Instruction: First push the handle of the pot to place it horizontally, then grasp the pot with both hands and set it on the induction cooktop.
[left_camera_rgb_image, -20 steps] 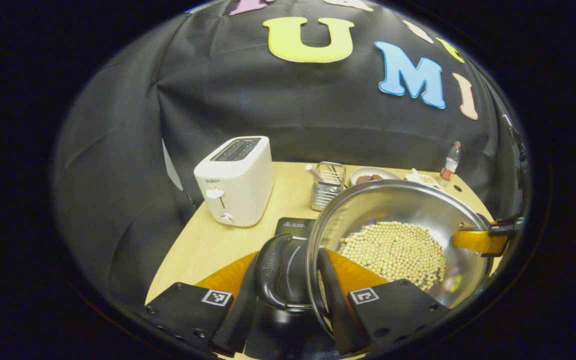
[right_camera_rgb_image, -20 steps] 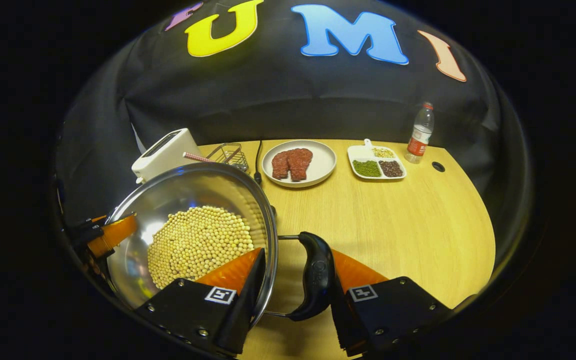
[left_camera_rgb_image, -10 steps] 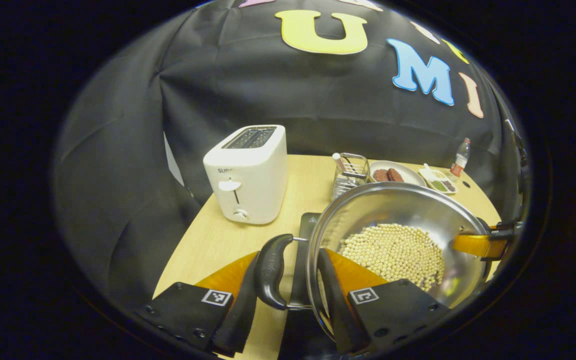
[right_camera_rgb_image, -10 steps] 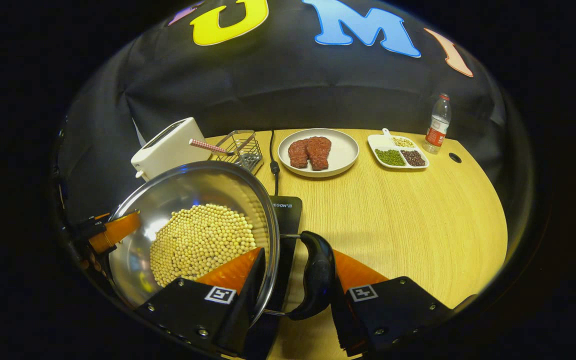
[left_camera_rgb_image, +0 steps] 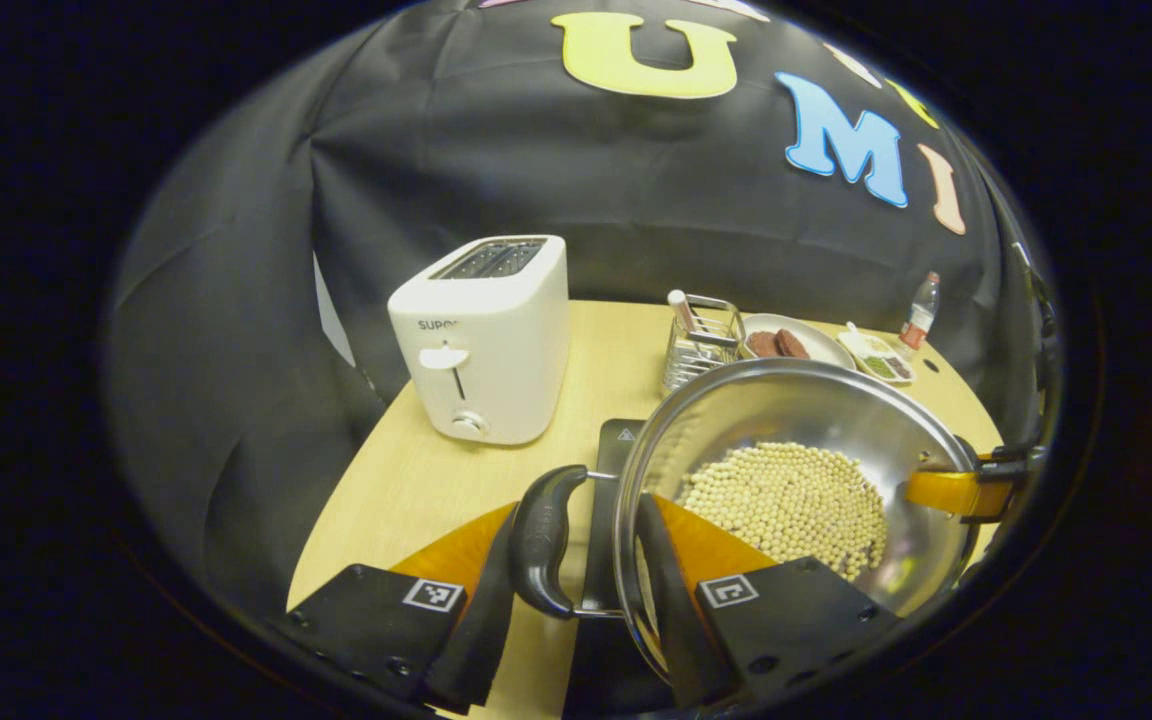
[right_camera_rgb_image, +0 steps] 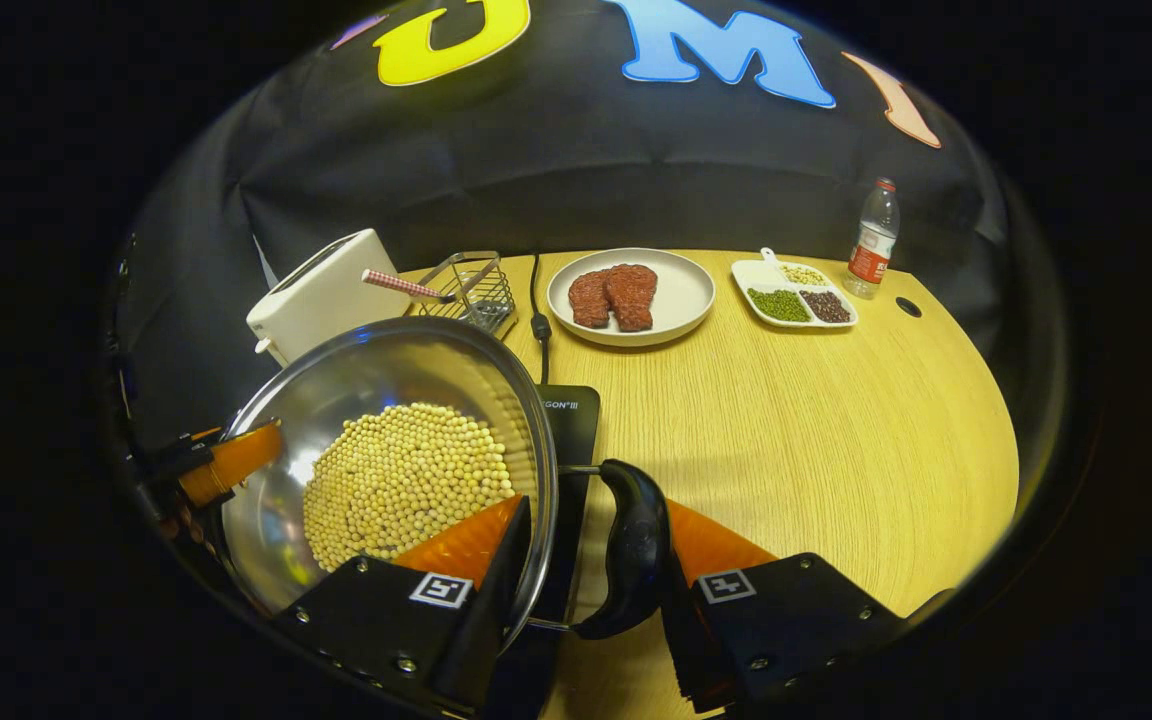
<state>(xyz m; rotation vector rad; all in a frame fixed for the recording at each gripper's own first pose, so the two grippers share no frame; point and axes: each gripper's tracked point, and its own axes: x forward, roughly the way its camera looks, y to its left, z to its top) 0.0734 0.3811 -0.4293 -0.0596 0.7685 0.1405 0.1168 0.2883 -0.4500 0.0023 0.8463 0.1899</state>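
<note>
A steel pot [left_camera_rgb_image: 796, 420] holding pale soybeans [left_camera_rgb_image: 786, 500] is gripped from both sides. In the left gripper view my left gripper [left_camera_rgb_image: 576, 522] is shut on the pot's black side handle [left_camera_rgb_image: 539, 540], one finger outside the handle and the other inside the rim. In the right gripper view my right gripper [right_camera_rgb_image: 596, 520] is shut the same way on the opposite handle [right_camera_rgb_image: 633, 545] of the pot [right_camera_rgb_image: 386, 380]. The black induction cooktop [left_camera_rgb_image: 619, 445] [right_camera_rgb_image: 570, 415] lies under the pot. I cannot tell whether the pot touches it.
A white toaster [left_camera_rgb_image: 481, 340] stands at the table's back left, a wire rack [left_camera_rgb_image: 701, 340] beside it. Farther back are a plate of meat [right_camera_rgb_image: 631, 295], a divided dish of beans [right_camera_rgb_image: 794, 300] and a water bottle [right_camera_rgb_image: 871, 240]. A power cord [right_camera_rgb_image: 537, 315] runs to the cooktop.
Both grippers have carried the pot toward the back of the table over the cooktop. Its far edge now shows beside the pot in the right gripper view. Both grips are unchanged.
</note>
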